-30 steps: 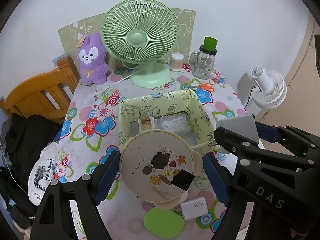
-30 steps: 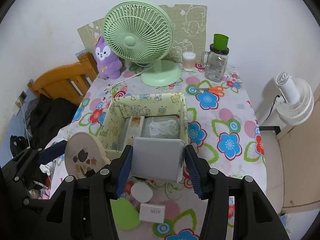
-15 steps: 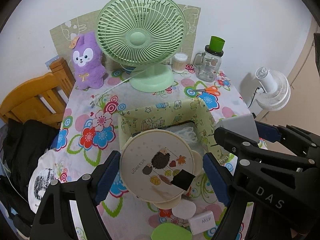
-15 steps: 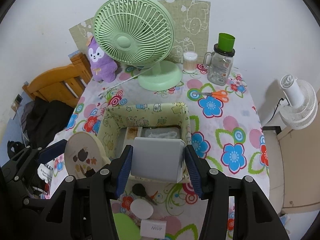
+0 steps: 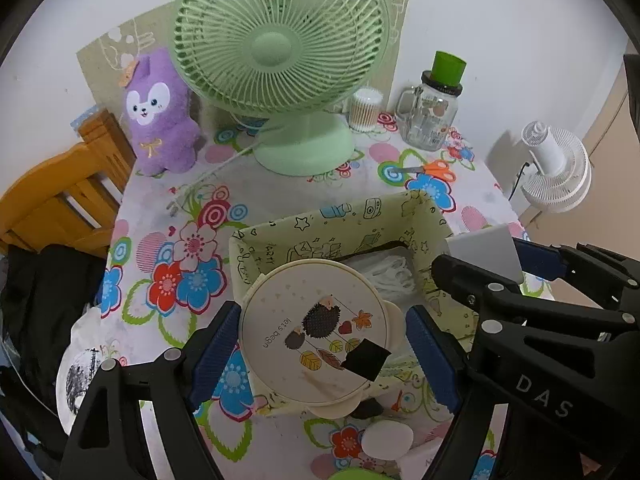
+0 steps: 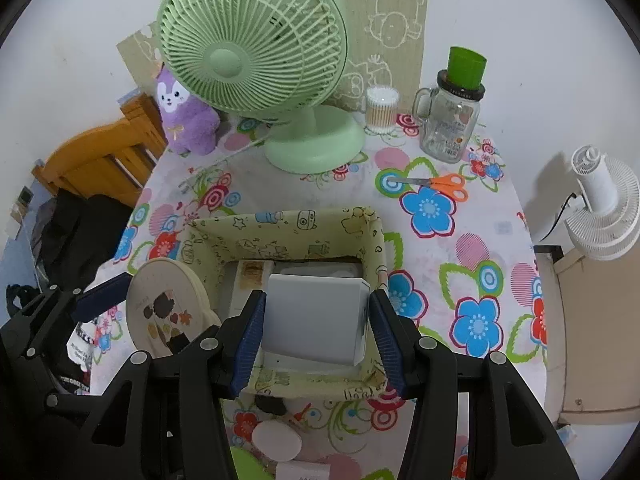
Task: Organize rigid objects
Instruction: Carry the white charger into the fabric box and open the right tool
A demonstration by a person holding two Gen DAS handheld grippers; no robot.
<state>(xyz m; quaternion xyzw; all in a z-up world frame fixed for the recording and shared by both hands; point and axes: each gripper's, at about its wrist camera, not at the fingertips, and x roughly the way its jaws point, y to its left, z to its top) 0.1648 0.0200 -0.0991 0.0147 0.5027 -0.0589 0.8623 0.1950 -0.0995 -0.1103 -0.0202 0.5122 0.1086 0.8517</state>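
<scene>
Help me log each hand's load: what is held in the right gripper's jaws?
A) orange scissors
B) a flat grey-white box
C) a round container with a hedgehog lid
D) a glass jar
B: the right gripper has its blue pads pressed on both sides of the flat grey-white box, above the fabric bin.

Round cream container (image 5: 316, 332): lid printed with hedgehogs, leaves, a black patch at its 4 o'clock; tilted, above the storage box's (image 5: 340, 220) 7 o'clock corner. Grey-white rectangular box (image 6: 316, 316): flat face toward camera, over the bin's interior. Bin: pale green cartoon-print fabric, open-topped, already holding white items.
</scene>
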